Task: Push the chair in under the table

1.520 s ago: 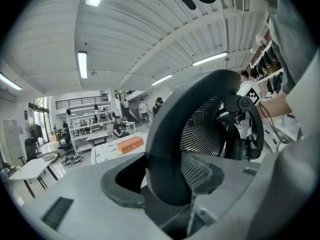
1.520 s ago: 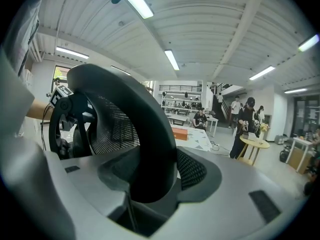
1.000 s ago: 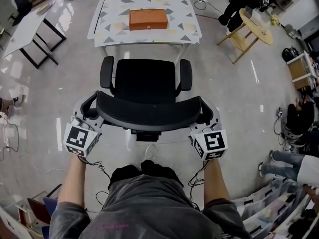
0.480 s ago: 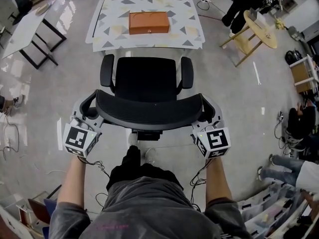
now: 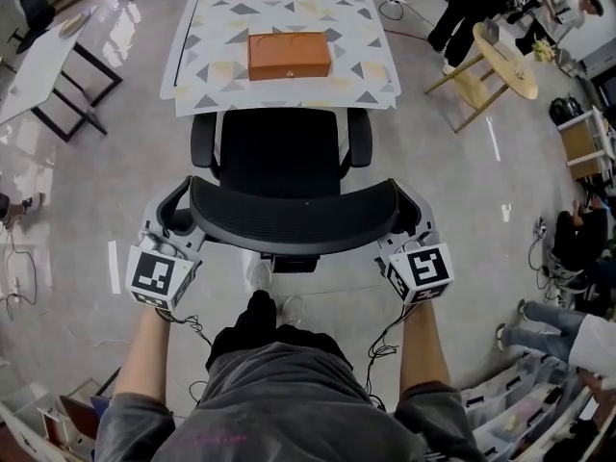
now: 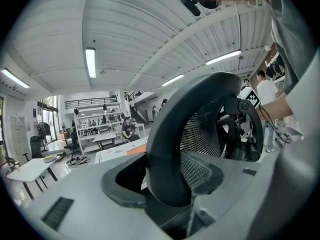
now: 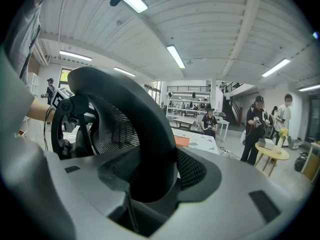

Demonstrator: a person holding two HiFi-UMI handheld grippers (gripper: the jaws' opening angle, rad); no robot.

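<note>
Between both grippers' [image 5: 176, 212] [image 5: 406, 210] fingers [image 6: 75, 204] (clamped) sits the chair [image 5: 279, 152].

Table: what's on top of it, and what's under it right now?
An orange box lies on the table. The front of the chair reaches the table's near edge. Anything farther under is covered by the top.

The chair [image 5: 289, 162] is black, its back a fine mesh (clearest in the two gripper views). The table [image 5: 207, 37] is white with scattered grey and pale yellow triangles; the box [image 5: 289, 56] is orange. The left gripper [image 5: 176, 218] and right gripper [image 5: 409, 215] are pale grey, with black-and-white square markers.
</note>
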